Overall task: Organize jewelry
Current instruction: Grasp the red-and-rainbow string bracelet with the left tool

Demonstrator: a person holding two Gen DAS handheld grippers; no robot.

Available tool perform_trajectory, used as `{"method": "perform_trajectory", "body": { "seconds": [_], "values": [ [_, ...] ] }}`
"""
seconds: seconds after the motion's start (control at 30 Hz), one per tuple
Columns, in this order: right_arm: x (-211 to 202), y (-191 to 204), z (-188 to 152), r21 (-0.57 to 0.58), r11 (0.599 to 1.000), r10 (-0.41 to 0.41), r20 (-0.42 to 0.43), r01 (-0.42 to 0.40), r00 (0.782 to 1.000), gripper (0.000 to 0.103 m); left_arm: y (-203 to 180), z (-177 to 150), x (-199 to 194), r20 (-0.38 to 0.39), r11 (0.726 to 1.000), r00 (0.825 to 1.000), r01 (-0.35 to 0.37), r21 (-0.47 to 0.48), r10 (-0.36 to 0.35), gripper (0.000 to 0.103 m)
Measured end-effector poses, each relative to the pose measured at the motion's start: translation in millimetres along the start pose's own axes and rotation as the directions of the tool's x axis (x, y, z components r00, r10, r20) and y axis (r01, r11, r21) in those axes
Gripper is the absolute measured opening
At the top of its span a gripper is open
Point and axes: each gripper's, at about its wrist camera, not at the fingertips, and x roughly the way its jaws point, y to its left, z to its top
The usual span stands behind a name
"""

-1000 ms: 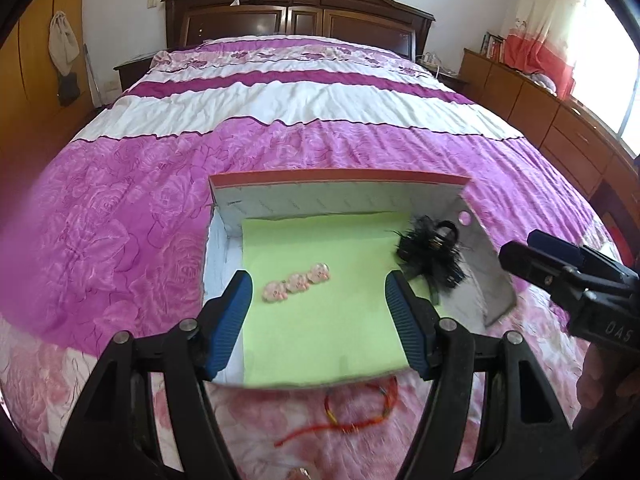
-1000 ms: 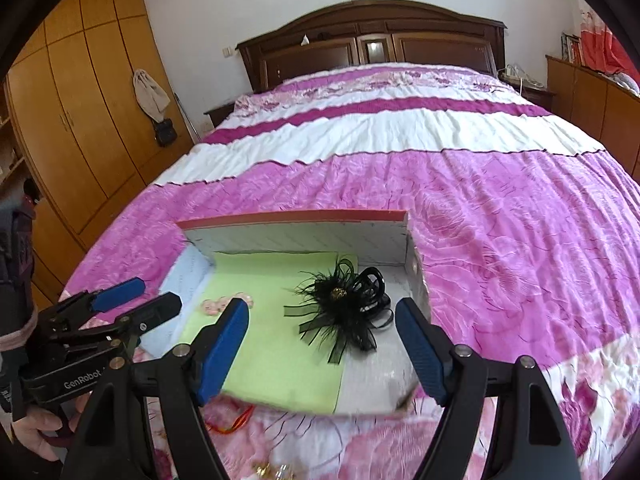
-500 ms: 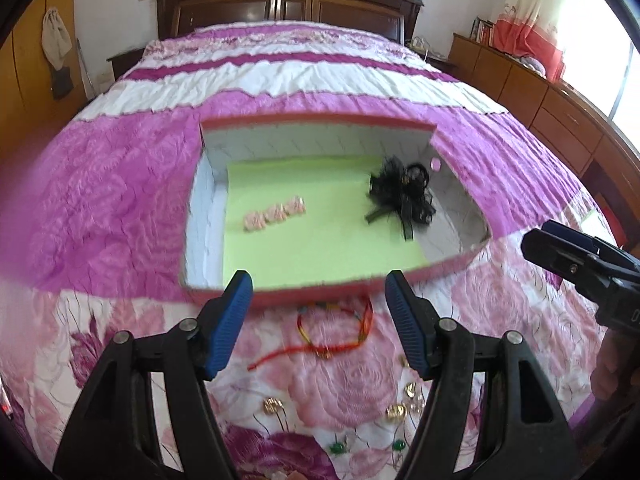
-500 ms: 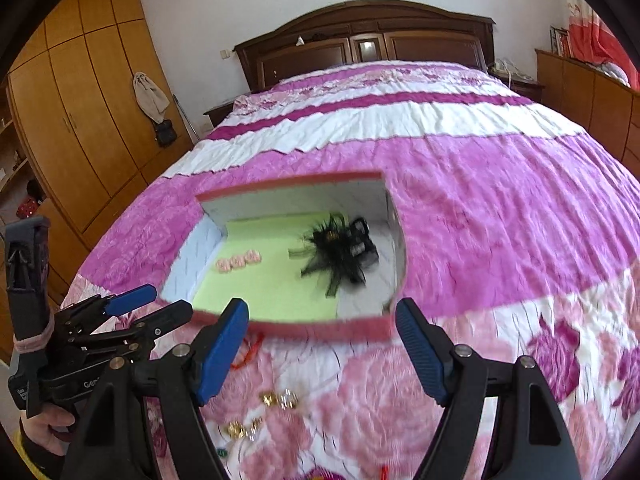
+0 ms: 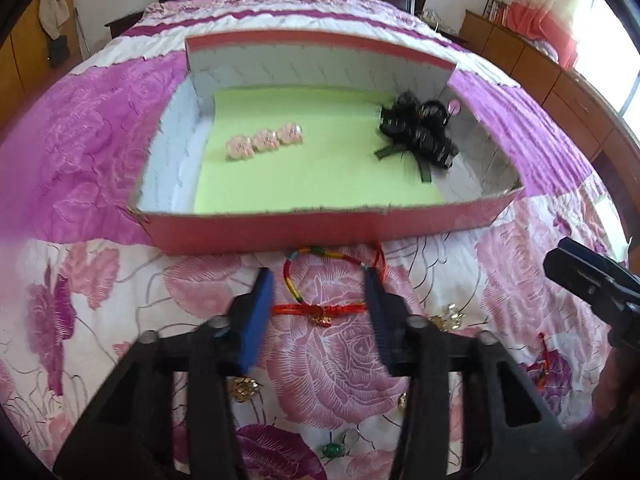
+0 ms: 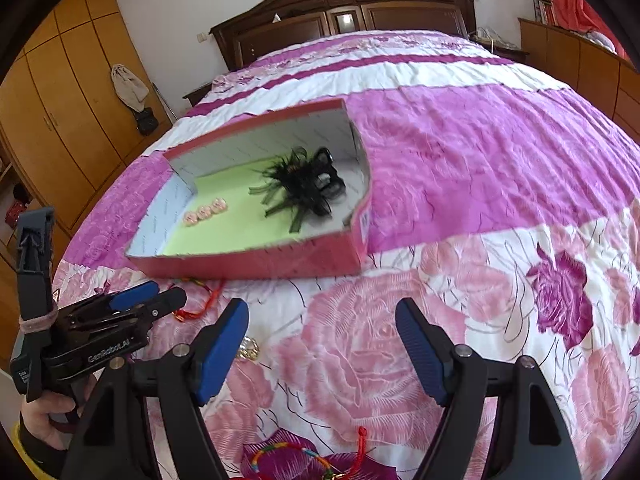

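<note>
jewelry lies scattered on the pink floral bedspread [image 5: 344, 364] in front of a shallow red box [image 5: 280, 232] lined with green paper. inside the box sit three small pink flower pieces [image 5: 264, 140] towards its left side and a black feathered hair clip [image 5: 416, 132] at its right end, well apart from each other. just outside the box's near wall lies a multicoloured woven bracelet [image 5: 296, 272] with red cords, a little gold charm at its lower edge. the left gripper [image 5: 320, 284] points down at it with a blue-padded finger on either side of the loop; its jaws are closing, the bracelet between them, and the pads are not yet pressing on it. small gold pieces [image 5: 244, 388] and a green-stoned item [image 5: 332, 450] lie on the cover nearer the camera. the right gripper [image 6: 322, 312] hangs over a bare patch of the bedspread to the right, its claw spread wide with nothing in it. in the right wrist view a second braided bracelet [image 6: 288, 452] lies at the bottom edge, and the person's hand [image 6: 48, 420] grips the left tool's handle.
</note>
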Motion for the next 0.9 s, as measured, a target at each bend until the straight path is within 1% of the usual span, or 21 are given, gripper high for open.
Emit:
{"method": "perform_trajectory", "body": {
  "seconds": [0.07, 0.13, 0.2, 0.23, 0.27, 0.3, 0.5, 0.7, 0.83, 0.87, 0.9],
  "values": [
    [3, -2, -2, 0.008, 1.0, 0.0, -0.008, 0.0, 1.0, 0.078, 1, -3, 7, -0.022, 1.0, 1.0, -0.004, 0.001, 0.004, 0.019],
    [6, -5, -5, 0.017, 1.0, 0.001, -0.014, -0.001, 1.0, 0.078, 2, -7, 13, -0.035, 1.0, 0.999, -0.009, -0.002, 0.009, 0.018],
    [8, -7, -6, 0.026, 1.0, 0.002, -0.02, -0.001, 1.0, 0.078, 3, -9, 14, -0.031, 1.0, 0.999, -0.01, -0.004, 0.01, 0.017],
    [10, -8, -7, 0.029, 1.0, 0.002, -0.023, -0.001, 1.0, 0.078, 2, -10, 14, -0.023, 1.0, 1.0, -0.005, 0.002, 0.005, 0.013],
    [11, -8, -7, 0.031, 1.0, 0.002, -0.026, -0.001, 1.0, 0.078, 1, -10, 13, -0.019, 1.0, 1.0, -0.001, 0.008, 0.002, 0.005],
    [12, -9, -8, 0.033, 0.999, 0.002, -0.029, -0.001, 1.0, 0.078, -1, -11, 13, -0.017, 1.0, 1.0, 0.003, 0.017, -0.003, 0.001],
    [15, -9, -13, 0.038, 0.999, 0.005, -0.039, -0.003, 0.999, 0.078, -3, -13, 5, 0.016, 1.0, 1.0, 0.02, 0.023, -0.02, 0.0],
    [10, -1, -14, 0.016, 1.0, 0.014, -0.028, -0.013, 1.0, 0.078, 5, -11, -17, 0.072, 0.999, 0.997, 0.033, -0.007, -0.032, 0.0],
    [11, 10, -15, -0.013, 1.0, 0.025, -0.041, -0.026, 0.999, 0.078, 14, -10, -32, 0.104, 0.999, 0.994, 0.031, -0.026, -0.028, 0.0],
    [13, 14, -15, -0.024, 0.999, 0.03, -0.047, -0.031, 0.998, 0.077, 16, -10, -35, 0.109, 0.999, 0.994, 0.032, -0.031, -0.028, 0.0],
    [14, 17, -16, -0.033, 0.999, 0.034, -0.052, -0.035, 0.998, 0.073, 18, -11, -37, 0.113, 0.999, 0.993, 0.031, -0.037, -0.027, 0.0]
  ]
}}
